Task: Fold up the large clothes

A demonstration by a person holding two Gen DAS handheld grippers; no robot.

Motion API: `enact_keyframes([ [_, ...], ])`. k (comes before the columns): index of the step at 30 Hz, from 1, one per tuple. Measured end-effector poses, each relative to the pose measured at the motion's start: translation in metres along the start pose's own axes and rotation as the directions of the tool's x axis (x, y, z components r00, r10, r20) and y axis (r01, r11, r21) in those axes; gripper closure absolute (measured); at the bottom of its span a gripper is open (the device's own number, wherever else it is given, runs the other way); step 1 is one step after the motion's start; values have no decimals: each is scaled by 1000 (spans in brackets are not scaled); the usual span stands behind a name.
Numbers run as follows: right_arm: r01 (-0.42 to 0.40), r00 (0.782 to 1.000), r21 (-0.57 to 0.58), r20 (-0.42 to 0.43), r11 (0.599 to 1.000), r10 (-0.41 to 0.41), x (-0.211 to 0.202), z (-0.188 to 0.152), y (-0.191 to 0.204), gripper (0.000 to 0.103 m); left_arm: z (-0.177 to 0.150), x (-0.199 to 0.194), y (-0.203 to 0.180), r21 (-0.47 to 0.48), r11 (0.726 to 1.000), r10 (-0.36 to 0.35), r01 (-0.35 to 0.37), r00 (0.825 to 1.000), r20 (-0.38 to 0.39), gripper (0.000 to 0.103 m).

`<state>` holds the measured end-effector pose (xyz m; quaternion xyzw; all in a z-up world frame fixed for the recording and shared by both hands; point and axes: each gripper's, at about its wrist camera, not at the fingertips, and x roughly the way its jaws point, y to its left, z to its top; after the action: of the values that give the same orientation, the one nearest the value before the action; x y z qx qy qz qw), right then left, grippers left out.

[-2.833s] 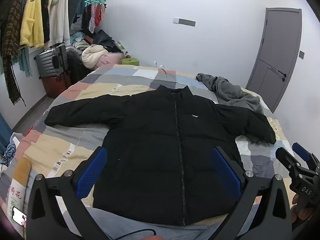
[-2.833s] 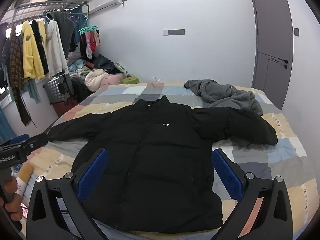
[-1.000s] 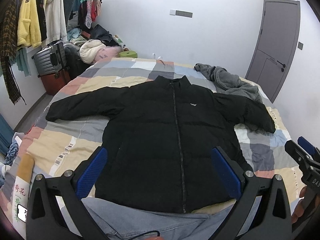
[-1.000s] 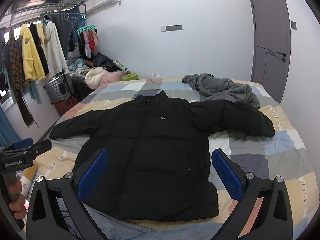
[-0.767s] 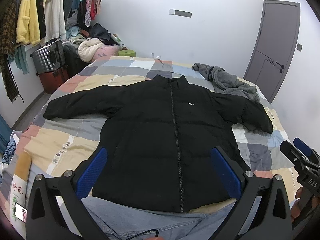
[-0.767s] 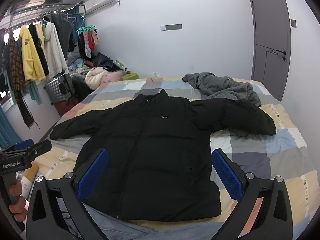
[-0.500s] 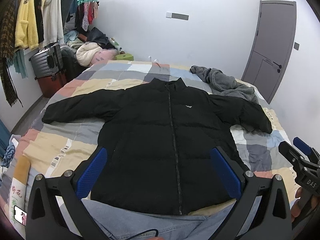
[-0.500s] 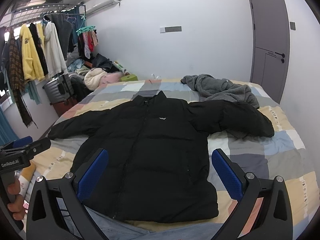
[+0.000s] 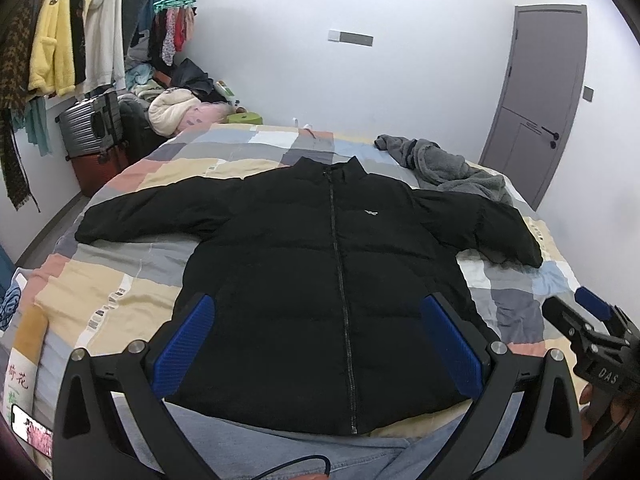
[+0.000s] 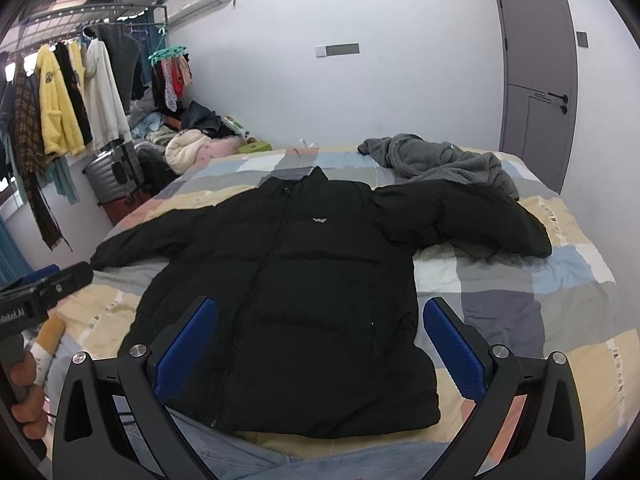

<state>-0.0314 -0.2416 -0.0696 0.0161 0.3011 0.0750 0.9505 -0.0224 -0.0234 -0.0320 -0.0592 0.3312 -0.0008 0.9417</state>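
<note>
Sleeves spread, the black puffer jacket (image 9: 320, 280) lies zipped on the patchwork bed (image 9: 120, 292), so both left gripper (image 9: 320, 344) and right gripper (image 10: 320, 344) hover empty, fingers wide apart, above its hem.

"DAS" stands on the right gripper (image 9: 600, 344). The left gripper (image 10: 36, 292) reads "nRobot.AI", its start cut off. A white panel (image 9: 18, 380) on the bed's edge bears "荷花".

Left tongs (image 9: 320, 344) and right tongs (image 10: 320, 344) gape wide, level.

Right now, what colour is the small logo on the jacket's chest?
White, on the black puffer jacket; clearest in the right wrist view.
</note>
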Motion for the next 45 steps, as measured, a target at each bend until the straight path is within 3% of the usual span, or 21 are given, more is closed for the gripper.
enact_keyframes([
  [14,34,999,-3,20,999,-34,26,13,-18,0,21,22,-5,50,998,44,-45,999,28,0],
  [25,60,995,15,74,998,-61,59,60,-42,0,62,55,-2,65,998,-14,11,999,43,0],
  [33,59,997,55,36,997,-61,116,59,-66,0,68,123,11,58,998,-9,7,1000,23,0],
  [37,133,989,83,54,988,-138,148,57,-86,0,58,165,23,61,998,2,-3,1000,15,0],
  [40,127,991,112,25,986,-130,168,55,-104,0,49,180,31,83,995,51,-55,997,56,0],
  [45,198,980,99,-33,975,-195,195,45,-130,0,46,199,46,50,997,59,-62,997,56,0],
])
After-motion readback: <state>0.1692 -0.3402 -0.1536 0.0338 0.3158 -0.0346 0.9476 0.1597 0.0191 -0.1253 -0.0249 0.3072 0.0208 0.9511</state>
